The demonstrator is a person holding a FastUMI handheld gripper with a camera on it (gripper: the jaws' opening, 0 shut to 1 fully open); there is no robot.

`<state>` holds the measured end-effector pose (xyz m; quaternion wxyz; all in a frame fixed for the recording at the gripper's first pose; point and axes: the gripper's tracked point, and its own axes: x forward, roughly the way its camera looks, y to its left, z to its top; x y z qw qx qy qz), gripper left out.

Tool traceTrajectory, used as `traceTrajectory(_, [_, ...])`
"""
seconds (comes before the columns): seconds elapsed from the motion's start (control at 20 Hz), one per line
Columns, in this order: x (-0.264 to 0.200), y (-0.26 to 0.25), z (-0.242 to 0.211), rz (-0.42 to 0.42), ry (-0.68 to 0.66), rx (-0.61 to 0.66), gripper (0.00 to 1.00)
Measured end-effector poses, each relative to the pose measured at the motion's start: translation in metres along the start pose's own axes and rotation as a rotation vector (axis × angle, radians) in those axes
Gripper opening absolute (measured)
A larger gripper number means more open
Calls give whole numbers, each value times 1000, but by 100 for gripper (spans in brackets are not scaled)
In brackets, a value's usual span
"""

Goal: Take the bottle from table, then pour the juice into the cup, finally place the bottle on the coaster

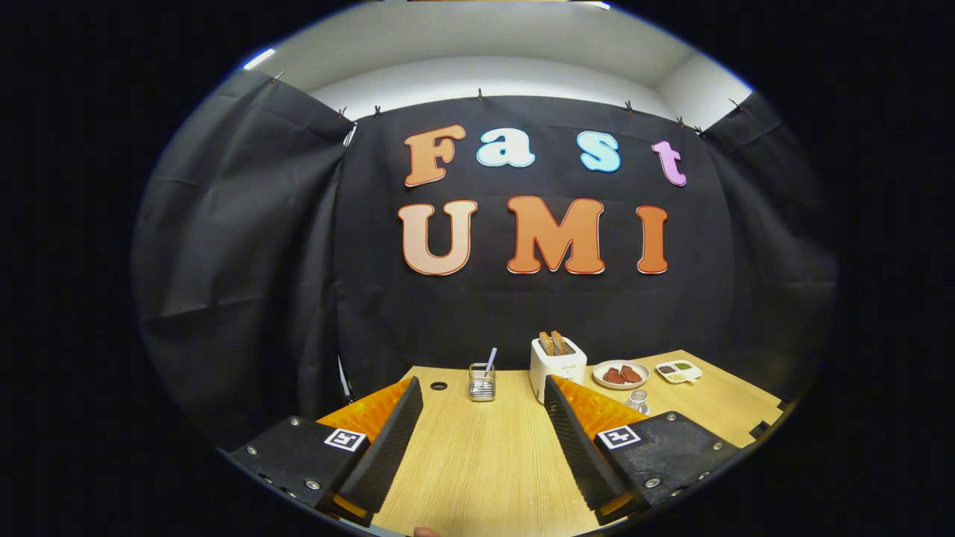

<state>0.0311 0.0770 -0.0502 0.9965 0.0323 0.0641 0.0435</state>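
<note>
The hand-held gripper (483,440) hangs at the lower centre of the frame with its two fingers spread wide and nothing between them, only bare light wooden desk (477,462). Beyond the gap, near centre, stands a small clear glass cup (482,382) with a straw. Just right of it sits a white toaster (557,365) with two slices of bread. Behind the right finger, the clear top of a small bottle (638,401) peeks out. Farther right lie a round plate of brown food (621,374) and a small white sauce dish (679,371).
</note>
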Motion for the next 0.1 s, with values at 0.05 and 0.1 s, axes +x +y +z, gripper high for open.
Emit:
traceTrajectory(0.05, [0, 0, -2, -1, 3, 0, 97])
traceTrajectory(0.1, [1, 0, -3, -2, 4, -5, 97])
